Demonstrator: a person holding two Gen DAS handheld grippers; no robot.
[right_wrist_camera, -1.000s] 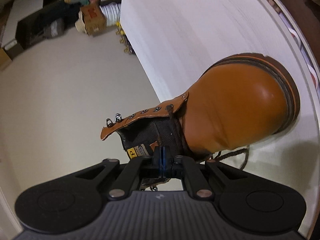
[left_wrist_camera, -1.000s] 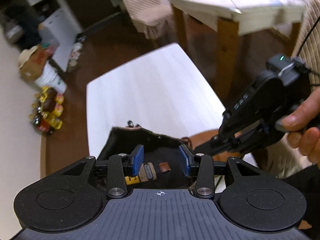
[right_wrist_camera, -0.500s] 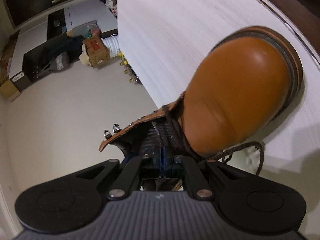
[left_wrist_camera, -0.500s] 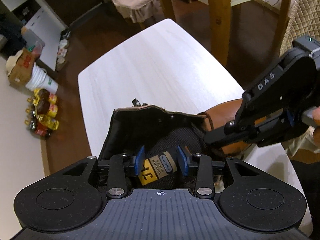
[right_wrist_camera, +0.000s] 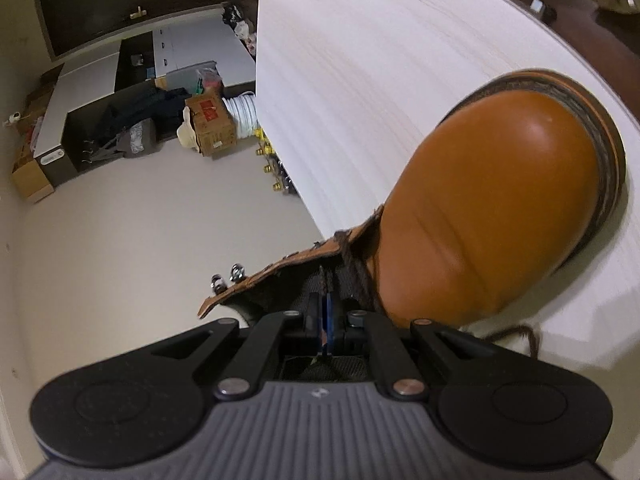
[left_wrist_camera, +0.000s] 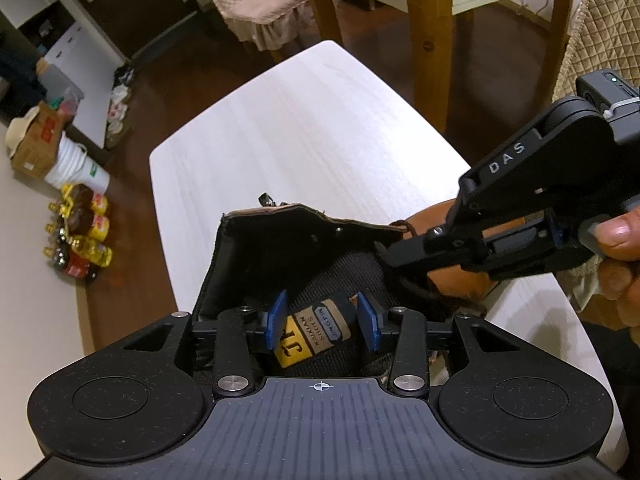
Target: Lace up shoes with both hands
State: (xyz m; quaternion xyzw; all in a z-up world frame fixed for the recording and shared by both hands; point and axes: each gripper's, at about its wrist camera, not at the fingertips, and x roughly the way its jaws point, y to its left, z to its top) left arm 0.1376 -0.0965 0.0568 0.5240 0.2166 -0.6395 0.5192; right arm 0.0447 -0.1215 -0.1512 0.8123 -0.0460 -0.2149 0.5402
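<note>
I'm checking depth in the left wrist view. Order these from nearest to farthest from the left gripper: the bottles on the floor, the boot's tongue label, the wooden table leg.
1. Tongue label, between the left gripper's pads.
2. Bottles, on the floor at left.
3. Wooden table leg, far upper right.

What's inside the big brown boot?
Inside the boot you can see its black tongue with a yellow label. The left gripper is opening, its blue fingers on either side of the tongue. Deeper down toward the toe is hidden.
</note>
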